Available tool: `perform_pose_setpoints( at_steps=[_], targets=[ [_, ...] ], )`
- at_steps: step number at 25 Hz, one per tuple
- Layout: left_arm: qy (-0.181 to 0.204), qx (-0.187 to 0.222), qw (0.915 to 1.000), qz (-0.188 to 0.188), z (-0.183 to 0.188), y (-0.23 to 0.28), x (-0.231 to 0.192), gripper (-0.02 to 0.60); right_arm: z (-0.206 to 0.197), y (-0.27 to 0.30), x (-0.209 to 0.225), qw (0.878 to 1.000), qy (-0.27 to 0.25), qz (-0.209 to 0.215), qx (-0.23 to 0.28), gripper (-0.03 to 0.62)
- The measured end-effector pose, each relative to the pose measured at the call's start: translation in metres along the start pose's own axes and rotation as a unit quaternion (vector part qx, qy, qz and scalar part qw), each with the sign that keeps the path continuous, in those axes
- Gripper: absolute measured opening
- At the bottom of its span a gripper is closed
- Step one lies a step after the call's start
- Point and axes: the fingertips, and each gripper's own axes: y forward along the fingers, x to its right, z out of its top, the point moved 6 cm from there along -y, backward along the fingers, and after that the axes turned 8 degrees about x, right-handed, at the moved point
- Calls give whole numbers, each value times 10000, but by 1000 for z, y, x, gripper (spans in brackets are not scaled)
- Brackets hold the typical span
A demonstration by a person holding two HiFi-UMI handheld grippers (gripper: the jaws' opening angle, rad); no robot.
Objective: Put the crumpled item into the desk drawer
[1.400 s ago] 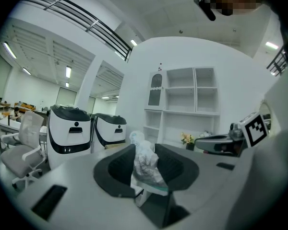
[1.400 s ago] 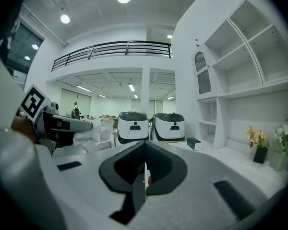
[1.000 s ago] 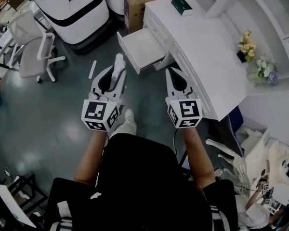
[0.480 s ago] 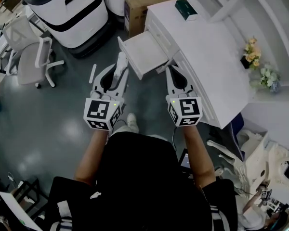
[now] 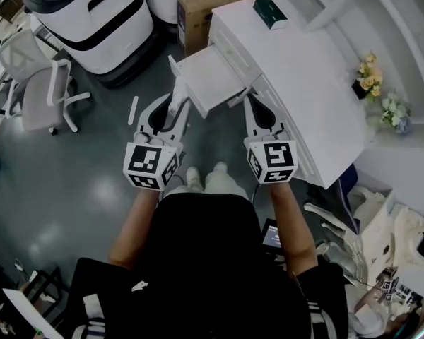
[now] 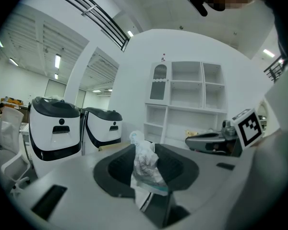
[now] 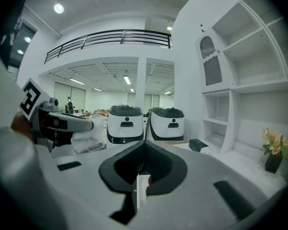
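The crumpled item [image 5: 175,99] is a wad of white wrapper, and my left gripper [image 5: 177,90] is shut on it. In the left gripper view the wad [image 6: 145,169] stands up between the dark jaws of the left gripper [image 6: 145,150]. It hangs at the near left corner of the open white desk drawer [image 5: 210,76], which looks bare inside. My right gripper [image 5: 252,103] is level with it, beside the drawer's right side against the desk front. In its own view the right gripper [image 7: 144,145] is shut with nothing in it.
The white desk [image 5: 304,83] runs along the right, with a dark green box [image 5: 271,13] and flowers [image 5: 371,66] on it. A cardboard box [image 5: 198,9] and two white machines [image 5: 99,13] stand behind the drawer. A white chair [image 5: 46,83] is at the left.
Both grippers have come forward toward the drawer. The left one, still holding the wad, has reached the drawer's near corner.
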Motion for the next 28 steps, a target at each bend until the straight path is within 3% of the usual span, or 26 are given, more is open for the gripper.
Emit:
perform_pose_setpoints(
  at_steps=[28],
  targets=[
    [-195,-713,9971,189,-56,120,-27,110,-58,104,84,9974,144,411,-577,-9]
  ],
)
